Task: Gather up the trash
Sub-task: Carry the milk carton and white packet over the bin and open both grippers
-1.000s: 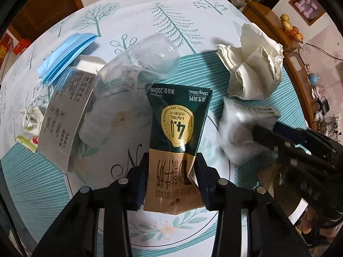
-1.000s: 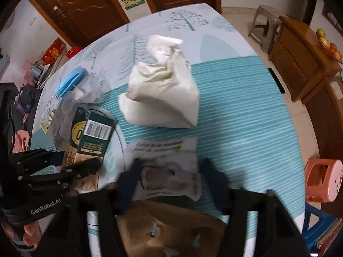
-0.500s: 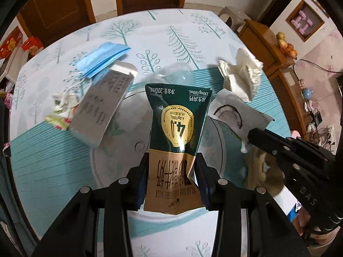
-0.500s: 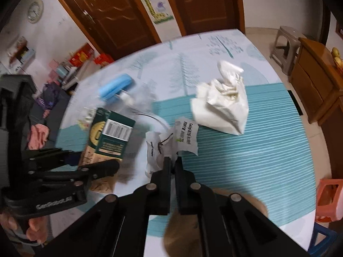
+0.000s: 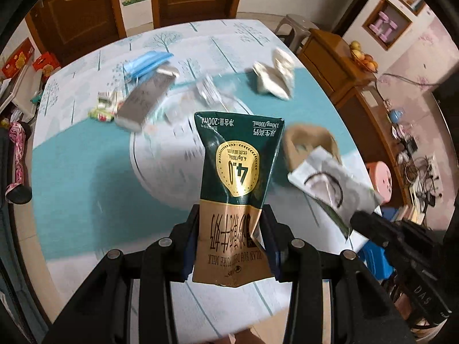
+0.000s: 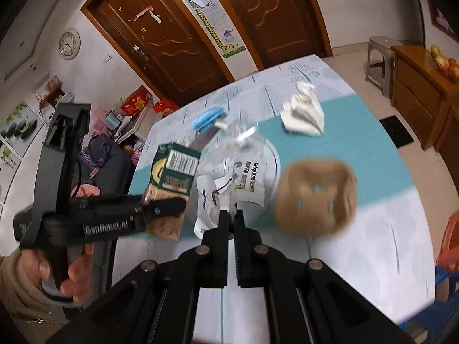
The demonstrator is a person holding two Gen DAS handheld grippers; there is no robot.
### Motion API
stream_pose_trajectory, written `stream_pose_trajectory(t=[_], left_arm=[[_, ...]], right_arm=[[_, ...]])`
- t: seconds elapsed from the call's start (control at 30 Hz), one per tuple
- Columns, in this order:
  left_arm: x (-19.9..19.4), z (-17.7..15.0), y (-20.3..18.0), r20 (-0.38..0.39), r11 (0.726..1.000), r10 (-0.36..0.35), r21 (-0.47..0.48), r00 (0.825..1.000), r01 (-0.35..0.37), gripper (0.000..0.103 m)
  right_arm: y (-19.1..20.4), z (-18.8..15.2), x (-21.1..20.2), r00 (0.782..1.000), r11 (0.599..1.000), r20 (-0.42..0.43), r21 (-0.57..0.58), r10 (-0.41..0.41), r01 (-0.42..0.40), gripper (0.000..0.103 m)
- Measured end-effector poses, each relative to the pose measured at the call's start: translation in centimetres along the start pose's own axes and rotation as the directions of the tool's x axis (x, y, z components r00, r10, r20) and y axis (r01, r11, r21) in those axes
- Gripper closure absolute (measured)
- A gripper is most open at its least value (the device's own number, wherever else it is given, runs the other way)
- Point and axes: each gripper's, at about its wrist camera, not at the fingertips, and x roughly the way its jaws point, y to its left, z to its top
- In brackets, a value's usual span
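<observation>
Gripping the milk pouch [image 5: 235, 183] by its brown lower part, the left gripper [image 5: 229, 240] has its jaws partly spread with the pads pressed on both edges, the green top standing toward twelve o'clock in the left wrist view, clear of the table [image 5: 86, 177]. The hold is low on a limp pack, so I judge it could fold over or slide out if swung fast. At about three o'clock from it hangs the white wrapper [image 6: 229, 189], pinched at its bottom edge by the right gripper [image 6: 231, 215], whose jaws are fully together on the thin film; so small a bite could tear loose. Just right of the wrapper sits the brown paper bag [image 6: 315, 197], mouth upward, seemingly the goal; being light and unheld, it may tip or skid if a piece catches its rim. Farther off, toward twelve, the crumpled tissue [image 6: 304, 117], blue face mask [image 6: 208, 117] and grey box [image 5: 146, 97] wait on the table, along with clear plastic film [image 6: 243, 132] that could be overlooked.
</observation>
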Motion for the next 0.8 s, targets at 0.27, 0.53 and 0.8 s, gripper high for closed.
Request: stream_pose_trajectory(t=[0.27,0.53,0.8], left_arm=[[-2.1,-10.2,-4.9,-0.039,1.000,0.004,0.023,0.999,-0.003,0.065],[-0.7,-19.0,-9.8,-0.101,0.999,0.012,0.040,0.995,-0.008,0.065],[4.7,-25.6,-12.2,-0.238,0.995,0.048,0.097,0.970,-0.025,0.064]], right_arm=[[-1.8,-10.3,-5.9,0.998,0.999,-0.058,0.024,-0.024,0.025,0.100],[-4.3,-19.5,-9.4,0.994,0.998,-0.104,0.051,-0.041,0.047,0.100],[-6.6,-25.9,-7.6,0.982,0.992,-0.187,0.112,-0.035,0.057,0.100]])
